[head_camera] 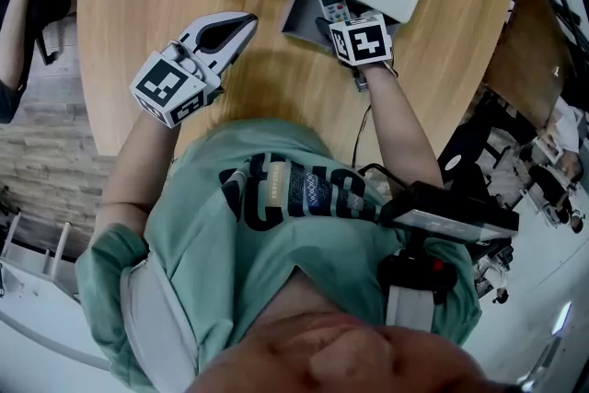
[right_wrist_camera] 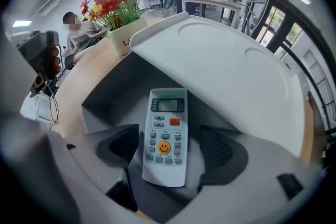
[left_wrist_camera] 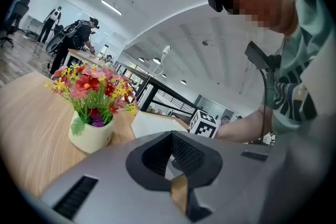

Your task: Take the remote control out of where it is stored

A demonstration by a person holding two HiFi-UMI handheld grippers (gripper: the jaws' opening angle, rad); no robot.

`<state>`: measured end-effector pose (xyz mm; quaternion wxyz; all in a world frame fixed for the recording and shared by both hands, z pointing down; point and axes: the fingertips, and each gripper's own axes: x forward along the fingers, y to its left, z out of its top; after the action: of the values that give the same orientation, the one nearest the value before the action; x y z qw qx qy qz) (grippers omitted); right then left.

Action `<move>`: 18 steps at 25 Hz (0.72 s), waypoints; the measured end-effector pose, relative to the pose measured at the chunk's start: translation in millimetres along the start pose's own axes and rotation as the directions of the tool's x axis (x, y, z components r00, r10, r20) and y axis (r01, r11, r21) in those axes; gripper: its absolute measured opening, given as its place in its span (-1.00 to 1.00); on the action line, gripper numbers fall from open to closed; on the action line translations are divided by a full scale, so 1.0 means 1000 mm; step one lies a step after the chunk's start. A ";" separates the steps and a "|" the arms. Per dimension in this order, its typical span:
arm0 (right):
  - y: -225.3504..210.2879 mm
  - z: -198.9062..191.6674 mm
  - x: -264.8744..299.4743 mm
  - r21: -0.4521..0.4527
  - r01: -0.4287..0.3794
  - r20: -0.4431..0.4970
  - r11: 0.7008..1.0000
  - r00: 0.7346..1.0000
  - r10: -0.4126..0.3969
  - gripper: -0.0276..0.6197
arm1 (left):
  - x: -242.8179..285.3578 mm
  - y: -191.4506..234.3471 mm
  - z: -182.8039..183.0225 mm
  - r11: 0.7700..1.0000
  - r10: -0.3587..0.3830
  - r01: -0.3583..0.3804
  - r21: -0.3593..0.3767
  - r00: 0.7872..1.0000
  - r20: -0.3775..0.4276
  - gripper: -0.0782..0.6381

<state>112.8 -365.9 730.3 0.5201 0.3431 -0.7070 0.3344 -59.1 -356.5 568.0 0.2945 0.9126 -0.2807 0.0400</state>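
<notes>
Person in a green shirt (head_camera: pixel 276 225), seen from above, both forearms reaching out over a round wooden table (head_camera: pixel 120 5).

Left forearm (head_camera: pixel 138 161) angles out to the left. Left gripper (head_camera: pixel 244 21) is carried close to level above bare tabletop, nose aimed toward the far rim. Its jaws are together, with nothing between them. It is well apart from the box.

Right forearm (head_camera: pixel 396 124) runs straight ahead, wrist bent. Right gripper (right_wrist_camera: pixel 170 147) points steeply down into an open box (head_camera: pixel 296 14); from the head view its marker cube (head_camera: pixel 361 40) hides the jaws. Its own view shows them wide apart, one pad (right_wrist_camera: pixel 123 145) on each side of the remote control (right_wrist_camera: pixel 165 136), with a slim gap on either side, so no grip.

The remote control is white, lying face up on the grey floor of the box, screen end away from the gripper, with one red button and one yellow smiley button. The lid (right_wrist_camera: pixel 226 71) is raised and leans over the far end.

Counts: two grippers, one remote control, one box, one flower pot (left_wrist_camera: pixel 92 131).

The pot is white, holds red and yellow flowers, and stands upright near the far edge of the table, to the left of the box and apart from it.

Beyond it are other desks, with people standing at one.
</notes>
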 end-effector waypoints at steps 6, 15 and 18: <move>0.000 -0.005 0.004 -0.077 0.058 0.010 0.995 0.998 -0.057 0.18 | 0.022 0.010 -0.016 0.996 0.013 -0.009 0.087 0.999 -0.052 -0.77; 0.006 -0.006 -0.001 -0.082 0.061 0.074 0.995 0.996 -0.055 -0.10 | 0.046 0.008 -0.034 0.998 -0.024 0.030 0.062 0.995 -0.092 -0.77; 0.006 -0.007 0.002 -0.093 0.055 0.093 0.994 0.995 -0.046 -0.11 | 0.047 0.011 -0.042 0.998 -0.025 0.032 0.062 0.994 -0.109 -0.77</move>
<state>110.5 -356.9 733.5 0.5116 0.3506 -0.7361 0.2711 -22.1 -363.0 619.8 0.2805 0.9220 -0.2499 0.0939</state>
